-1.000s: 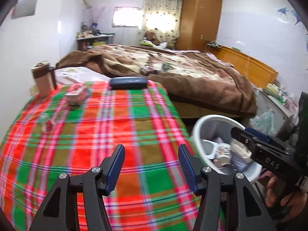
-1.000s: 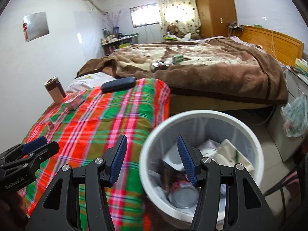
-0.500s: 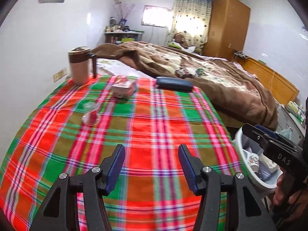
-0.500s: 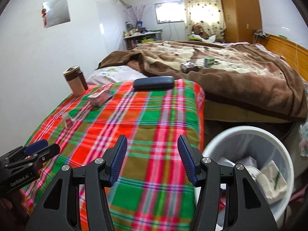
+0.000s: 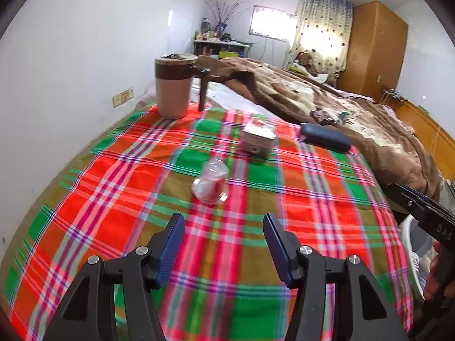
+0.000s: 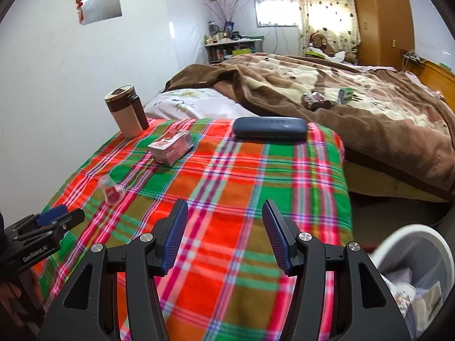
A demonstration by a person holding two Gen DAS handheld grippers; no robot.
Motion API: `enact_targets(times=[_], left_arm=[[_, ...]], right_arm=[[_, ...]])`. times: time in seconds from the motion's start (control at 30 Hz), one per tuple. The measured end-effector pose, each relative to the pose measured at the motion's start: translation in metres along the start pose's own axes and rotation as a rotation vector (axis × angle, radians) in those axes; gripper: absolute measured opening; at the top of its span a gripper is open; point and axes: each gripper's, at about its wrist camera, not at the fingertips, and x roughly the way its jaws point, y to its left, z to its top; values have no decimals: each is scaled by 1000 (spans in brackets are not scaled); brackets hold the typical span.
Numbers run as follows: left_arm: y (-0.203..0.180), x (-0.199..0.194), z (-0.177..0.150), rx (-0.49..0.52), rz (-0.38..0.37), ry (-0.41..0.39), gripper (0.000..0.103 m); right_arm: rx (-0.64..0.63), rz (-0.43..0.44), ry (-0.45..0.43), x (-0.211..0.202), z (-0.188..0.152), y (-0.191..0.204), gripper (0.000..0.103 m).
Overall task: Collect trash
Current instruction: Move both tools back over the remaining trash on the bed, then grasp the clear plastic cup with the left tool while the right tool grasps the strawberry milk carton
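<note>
A small clear plastic cup (image 5: 210, 182) lies on its side on the plaid tablecloth (image 5: 128, 193), just ahead of my left gripper (image 5: 223, 234), which stands open with nothing between its fingers. The same cup (image 6: 111, 191) shows at the left in the right wrist view. A small pink and white carton (image 5: 258, 138) (image 6: 170, 146) lies further back. My right gripper (image 6: 224, 221) hangs open and empty over the cloth's near right part. The white trash bin (image 6: 418, 264) with crumpled rubbish inside stands on the floor at the lower right.
A brown and beige lidded mug (image 5: 174, 85) stands at the table's far left corner by the wall. A dark blue glasses case (image 6: 270, 128) lies at the far edge. Beyond is a bed with a brown blanket (image 6: 355, 105) carrying small items.
Both grippers have swung left, away from the bin and over the table. The cup and carton have come nearer to the left gripper; the bin has slid to the right edge of both views.
</note>
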Motion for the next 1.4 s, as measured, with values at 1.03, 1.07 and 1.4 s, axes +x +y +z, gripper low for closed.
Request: enact_targets(times=[1.03,1.07,1.4], left_arm=[[32,95,41,-2,-26,70,33],[34,95,41,-1,-18,65,34],[66,96,42,-79,-39,68,34]], right_arm=[[5,103,78,102,52,61,56],[0,101,75,104,53,64,56],[55,52,78,128,70,80,57]])
